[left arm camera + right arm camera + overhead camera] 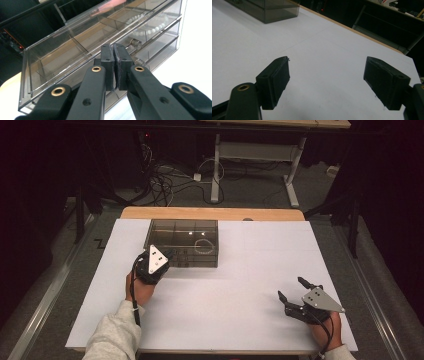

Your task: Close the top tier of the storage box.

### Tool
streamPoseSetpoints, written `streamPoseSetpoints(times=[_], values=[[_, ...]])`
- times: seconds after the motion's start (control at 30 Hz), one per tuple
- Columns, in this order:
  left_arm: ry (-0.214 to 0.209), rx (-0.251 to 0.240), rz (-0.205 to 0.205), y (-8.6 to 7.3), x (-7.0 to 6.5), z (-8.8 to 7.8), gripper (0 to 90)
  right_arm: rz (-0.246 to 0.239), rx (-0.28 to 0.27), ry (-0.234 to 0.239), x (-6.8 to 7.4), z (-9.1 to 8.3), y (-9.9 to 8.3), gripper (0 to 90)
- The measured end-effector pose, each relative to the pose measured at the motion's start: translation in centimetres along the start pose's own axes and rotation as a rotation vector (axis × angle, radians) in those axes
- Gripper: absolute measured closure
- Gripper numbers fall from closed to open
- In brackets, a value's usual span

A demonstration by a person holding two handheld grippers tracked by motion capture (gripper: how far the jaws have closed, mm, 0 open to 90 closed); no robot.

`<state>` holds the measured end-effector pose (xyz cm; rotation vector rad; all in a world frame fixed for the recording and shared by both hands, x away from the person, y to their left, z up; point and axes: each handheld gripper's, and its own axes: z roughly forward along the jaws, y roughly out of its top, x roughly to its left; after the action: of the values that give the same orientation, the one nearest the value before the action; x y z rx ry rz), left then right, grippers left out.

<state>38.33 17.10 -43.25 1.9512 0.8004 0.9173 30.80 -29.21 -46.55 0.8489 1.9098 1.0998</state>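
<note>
room dark | grey floor (250, 200) | cables (165, 182) | white-legged desk (260, 150)

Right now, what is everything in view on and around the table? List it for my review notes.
drawer box: one, smoky clear plastic with compartments and drawers, far left part of the table.
bead bracelet: one, white, inside a compartment of the drawer box.
white sheet: one, covers most of the table top.
table: one, wooden edge showing at the far side.
desk: one, white legs, on the floor behind.
cables: a tangle, black and white, on the floor behind.
left gripper: one, black, jaws shut with nothing visibly between them, at the front of the drawer box.
right gripper: one, black, jaws open, over the bare white sheet near the right front corner.
</note>
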Motion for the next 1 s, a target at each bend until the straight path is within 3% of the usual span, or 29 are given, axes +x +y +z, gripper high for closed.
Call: streamPoseSetpoints(times=[0.2, 0.7, 1.0], values=[[-0.015, 0.001, 0.003, 0.1, -0.1, -0.5, 84.7, -0.01, 0.007, 0.009, 0.1, 0.0, 0.0, 21.1], [-0.004, -0.025, 0.015, 0.4, -0.3, -1.1, 83.1, -0.014, 0.01, 0.014, 0.2, 0.1, 0.0, 20.9], [-0.007, -0.034, 0.032, 0.5, -0.5, -1.2, 74.5, -0.023, 0.017, 0.014, 0.2, 0.1, 0.0, 20.8]])
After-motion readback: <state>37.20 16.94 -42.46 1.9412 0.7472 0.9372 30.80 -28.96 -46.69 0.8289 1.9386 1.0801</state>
